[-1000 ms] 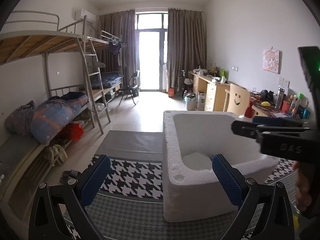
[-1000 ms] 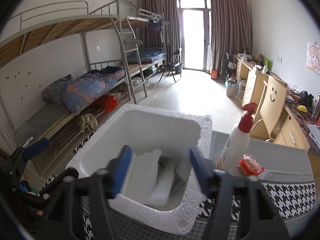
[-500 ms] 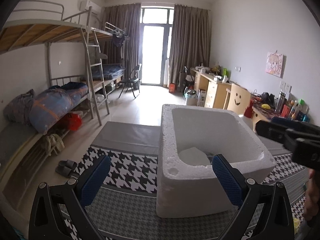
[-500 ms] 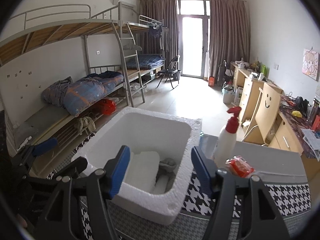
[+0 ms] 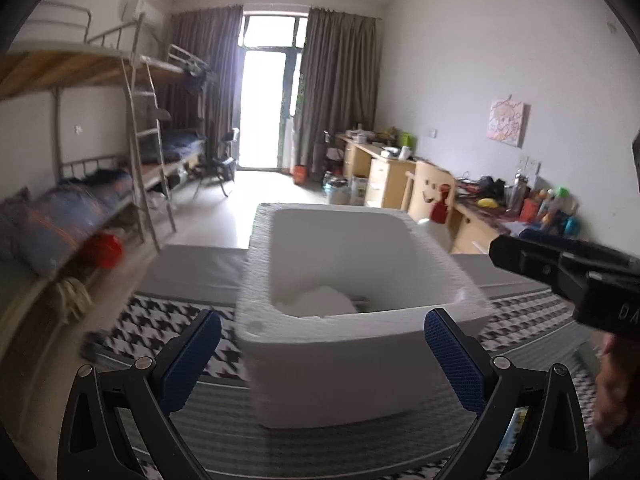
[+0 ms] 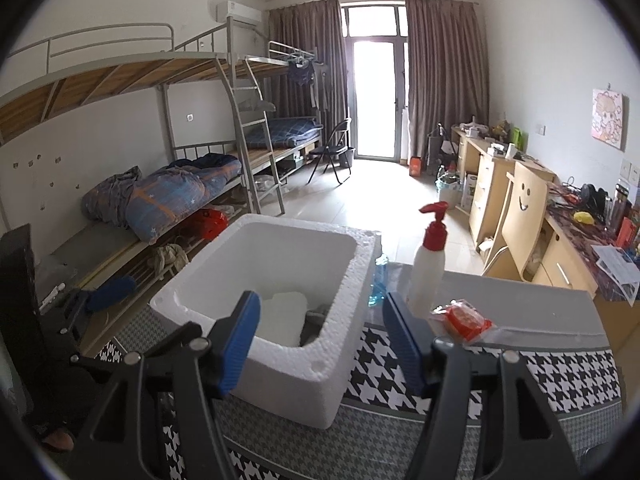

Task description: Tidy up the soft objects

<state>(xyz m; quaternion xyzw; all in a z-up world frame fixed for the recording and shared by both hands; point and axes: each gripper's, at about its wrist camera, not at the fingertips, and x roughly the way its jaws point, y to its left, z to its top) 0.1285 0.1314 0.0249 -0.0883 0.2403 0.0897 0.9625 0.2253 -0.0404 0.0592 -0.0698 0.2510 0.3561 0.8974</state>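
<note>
A white foam box point(image 5: 360, 320) stands on the houndstooth-patterned table point(image 5: 168, 320); it also shows in the right wrist view point(image 6: 280, 360). Inside lie a white foam slab point(image 6: 280, 318) and a bit of grey cloth point(image 6: 316, 316); the slab also shows in the left wrist view point(image 5: 320, 300). My left gripper point(image 5: 322, 358) is open and empty, in front of the box. My right gripper point(image 6: 320, 344) is open and empty, above the box's near corner; it also shows at the right edge of the left wrist view point(image 5: 560, 264).
A white pump bottle with a red top point(image 6: 430, 260) and a red packet point(image 6: 466, 318) sit on the table right of the box. A blue bottle point(image 6: 378, 280) is behind the box. Bunk beds point(image 6: 180, 184) stand left, desks point(image 6: 520, 200) right.
Both grippers have pulled back from the box and sit lower and farther from it. Their jaws stay open. The box and its contents have not moved.
</note>
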